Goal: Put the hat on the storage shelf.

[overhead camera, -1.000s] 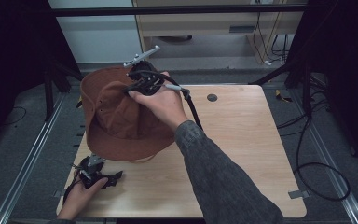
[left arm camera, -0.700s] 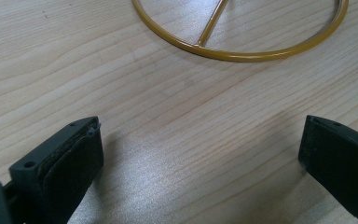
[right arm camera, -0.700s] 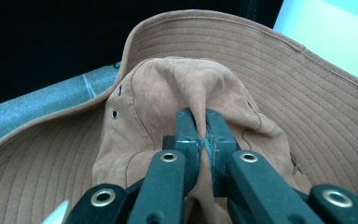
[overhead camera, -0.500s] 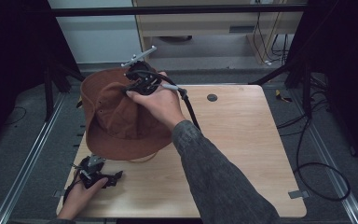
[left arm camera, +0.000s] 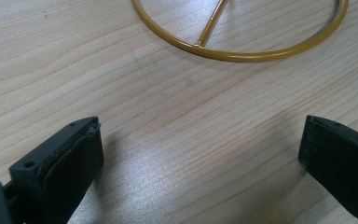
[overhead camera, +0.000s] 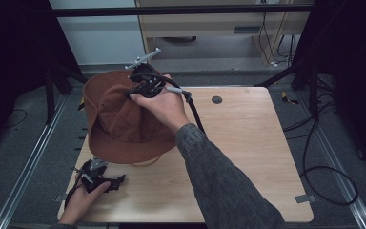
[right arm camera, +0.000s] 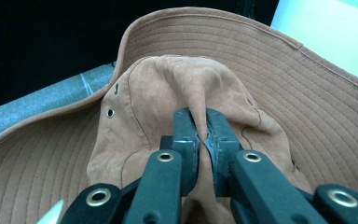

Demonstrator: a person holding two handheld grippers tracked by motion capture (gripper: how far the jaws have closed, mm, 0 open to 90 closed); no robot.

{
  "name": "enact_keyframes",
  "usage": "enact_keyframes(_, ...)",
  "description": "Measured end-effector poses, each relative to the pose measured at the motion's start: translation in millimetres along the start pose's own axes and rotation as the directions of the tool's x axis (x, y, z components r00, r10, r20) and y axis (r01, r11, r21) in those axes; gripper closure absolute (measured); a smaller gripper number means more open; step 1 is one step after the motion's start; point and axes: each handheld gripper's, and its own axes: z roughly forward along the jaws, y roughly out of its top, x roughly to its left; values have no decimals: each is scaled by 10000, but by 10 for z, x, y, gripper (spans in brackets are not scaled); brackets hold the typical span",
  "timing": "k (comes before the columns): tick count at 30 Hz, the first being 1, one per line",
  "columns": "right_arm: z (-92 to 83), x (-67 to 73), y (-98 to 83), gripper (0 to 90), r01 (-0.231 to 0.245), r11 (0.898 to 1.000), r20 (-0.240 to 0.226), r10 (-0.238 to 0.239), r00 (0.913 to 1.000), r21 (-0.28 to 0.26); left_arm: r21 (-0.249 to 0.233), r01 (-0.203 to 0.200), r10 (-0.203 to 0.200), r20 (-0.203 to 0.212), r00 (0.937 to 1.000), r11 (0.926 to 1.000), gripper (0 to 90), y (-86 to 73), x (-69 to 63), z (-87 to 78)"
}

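Right gripper view: right claw (right arm camera: 202, 140) pinches a fold of the hat's (right arm camera: 279, 88) crown, at the desk's (overhead camera: 248, 143) far-left corner; left claw (left arm camera: 200, 154) gapes, empty.

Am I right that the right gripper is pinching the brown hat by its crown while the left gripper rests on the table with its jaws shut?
Not quite. The left gripper rests on the table with its jaws wide open, as the left gripper view shows. The right gripper does pinch the brown hat by its crown.

Lab, wooden table (overhead camera: 248, 157), metal rails (overhead camera: 26, 167), trailing cables (overhead camera: 324, 157)
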Motion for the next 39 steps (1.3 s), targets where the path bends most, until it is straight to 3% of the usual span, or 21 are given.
enact_keyframes(10,-8,-10,-13,806,-53,10000,-47,53,10000,-33,-3,4,-4,1,10000,10000,0,0,0,0)
enact_keyframes(19,-27,8,-12,704,-141,9998,28,141,9999,-127,8,-10,10,4,10000,10000,0,0,1,-1)
enact_keyframes(28,-24,7,-9,706,-171,9996,-3,171,9999,-223,8,-9,9,4,10000,10000,0,0,1,-1)
enact_keyframes(39,-35,12,-14,603,-143,9998,-106,141,9998,-152,2,-8,8,5,10000,10000,0,1,1,0)
